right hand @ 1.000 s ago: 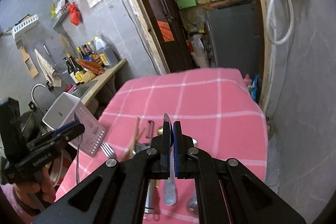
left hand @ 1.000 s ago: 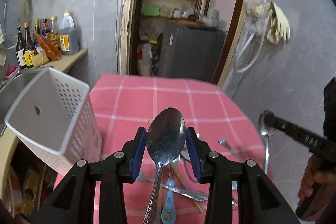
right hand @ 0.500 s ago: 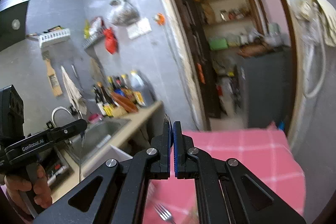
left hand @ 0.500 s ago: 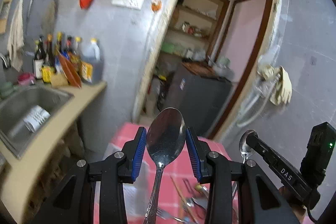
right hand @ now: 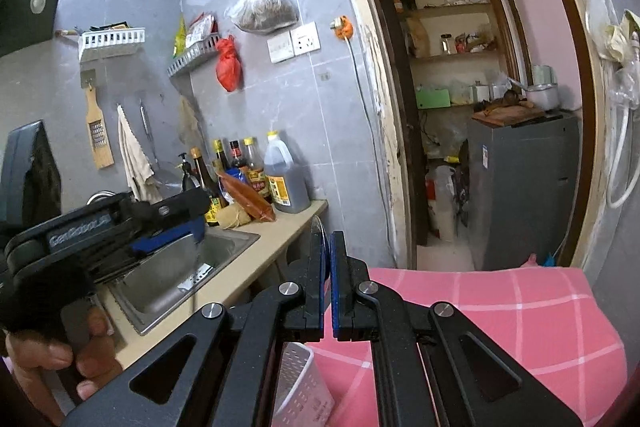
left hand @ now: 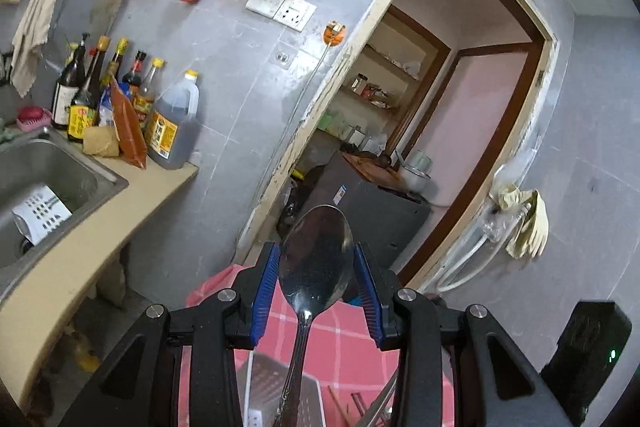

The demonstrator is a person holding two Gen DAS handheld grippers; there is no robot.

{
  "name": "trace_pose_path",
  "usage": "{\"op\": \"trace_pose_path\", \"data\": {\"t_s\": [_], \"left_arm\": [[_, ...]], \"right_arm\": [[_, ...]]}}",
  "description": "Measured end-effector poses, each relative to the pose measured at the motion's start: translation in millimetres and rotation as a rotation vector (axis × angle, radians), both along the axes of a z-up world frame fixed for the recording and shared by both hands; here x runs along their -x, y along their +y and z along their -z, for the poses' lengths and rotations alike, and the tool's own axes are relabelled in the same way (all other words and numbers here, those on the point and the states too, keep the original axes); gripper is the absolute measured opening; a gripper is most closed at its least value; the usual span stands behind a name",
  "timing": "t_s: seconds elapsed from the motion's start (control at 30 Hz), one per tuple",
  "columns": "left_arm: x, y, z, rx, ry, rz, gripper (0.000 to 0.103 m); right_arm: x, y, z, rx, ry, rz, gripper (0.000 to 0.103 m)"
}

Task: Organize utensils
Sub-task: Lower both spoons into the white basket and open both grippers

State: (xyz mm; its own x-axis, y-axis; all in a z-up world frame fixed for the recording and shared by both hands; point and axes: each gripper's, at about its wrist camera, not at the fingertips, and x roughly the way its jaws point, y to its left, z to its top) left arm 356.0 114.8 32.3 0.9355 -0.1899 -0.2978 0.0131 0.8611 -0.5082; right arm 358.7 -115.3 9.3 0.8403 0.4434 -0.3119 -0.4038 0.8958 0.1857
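Between the blue pads of our left gripper (left hand: 316,291) sits a metal spoon (left hand: 316,263), clamped across the widest part of its bowl, the handle hanging down toward us over the white perforated holder (left hand: 280,399) just below the tongs. We judge it light, stiff and slick; pinched on curved polished steel it could pivot or slide, so the neck or handle would give a surer hold.

Our right gripper (right hand: 329,267) has its pads pressed together on a thin metal edge (right hand: 318,231) poking above them, probably a second spoon seen edge-on. Only this view shows the hand (right hand: 52,355) carrying the left tongs, beside the sink (right hand: 180,267). Beyond lies the pink checked cloth (right hand: 500,307).
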Motion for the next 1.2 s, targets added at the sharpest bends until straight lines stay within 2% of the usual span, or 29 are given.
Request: {"op": "trace_pose_path", "data": {"t_s": [0.2,0.3,0.5,0.83,0.97,1.07,1.2], "left_arm": [[-7,-1,9,-0.011,0.004,0.019,0.037],[-2,-3,17,-0.041,0.033,0.025,0.037],[14,5,31,-0.033,0.072,0.023,0.037],[35,11,41,-0.040,0.133,0.121,0.037],[44,10,41,-0.048,0.139,0.137,0.037],[50,8,38,-0.061,0.139,0.124,0.043],[61,2,33,-0.104,0.128,0.082,0.051]], "right_arm": [[-1,9,12,0.024,0.007,-0.012,0.003],[-2,13,22,0.037,0.036,-0.033,0.003],[1,21,37,0.049,0.085,-0.090,0.003],[7,15,52,0.020,0.163,-0.142,0.004],[13,10,53,0.020,0.176,-0.149,0.011],[19,4,48,0.011,0.166,-0.146,0.027],[28,-7,40,0.008,0.152,-0.118,0.032]]}}
